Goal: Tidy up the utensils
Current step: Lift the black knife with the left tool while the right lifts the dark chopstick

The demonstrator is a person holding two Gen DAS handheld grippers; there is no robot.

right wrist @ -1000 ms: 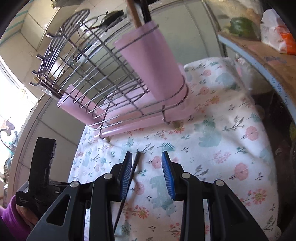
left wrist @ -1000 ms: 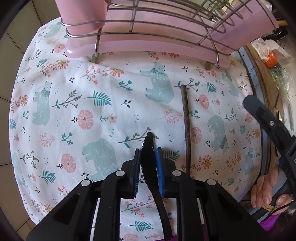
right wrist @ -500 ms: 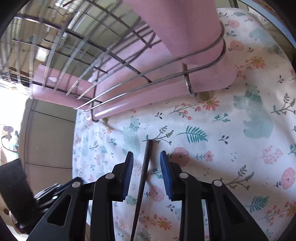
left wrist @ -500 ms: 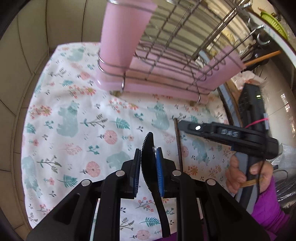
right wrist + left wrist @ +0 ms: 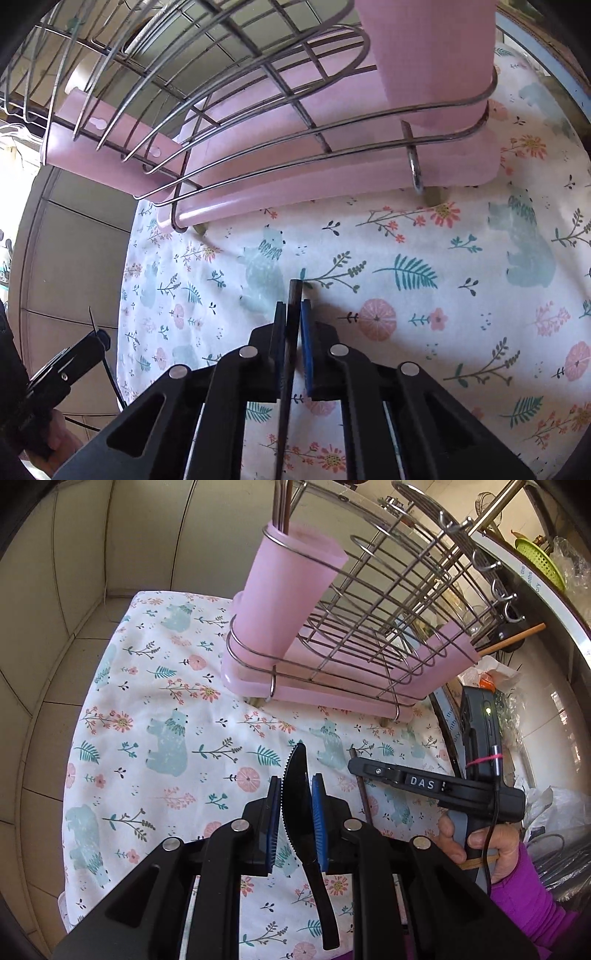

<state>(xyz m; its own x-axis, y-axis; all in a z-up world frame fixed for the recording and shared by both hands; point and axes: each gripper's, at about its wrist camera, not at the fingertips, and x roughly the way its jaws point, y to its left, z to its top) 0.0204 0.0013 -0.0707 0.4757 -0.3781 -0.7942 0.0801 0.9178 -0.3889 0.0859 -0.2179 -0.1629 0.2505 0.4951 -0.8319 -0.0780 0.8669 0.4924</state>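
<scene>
Left claw [image 5: 293,825] is clenched on a black serrated knife [image 5: 295,794], blade tip poking up past the blue pads, handle trailing down between the black arms, the whole thing lifted off the floral cloth [image 5: 147,738] that covers the surface. Over on the right, the right claw [image 5: 293,345] is closing right now with a thin dark chopstick [image 5: 291,332] between its pads; the stick runs straight down the gap, its top end just past the fingertips, and it lies along the cloth. In the left wrist view the right claw shows from the side, a hand [image 5: 476,845] in a purple sleeve wrapped round its grip. Behind both stands the wire rack [image 5: 388,609] on its pink tray [image 5: 314,690], and at its left corner the pink utensil cup [image 5: 291,590] is upright with dark handles sticking out of the top
</scene>
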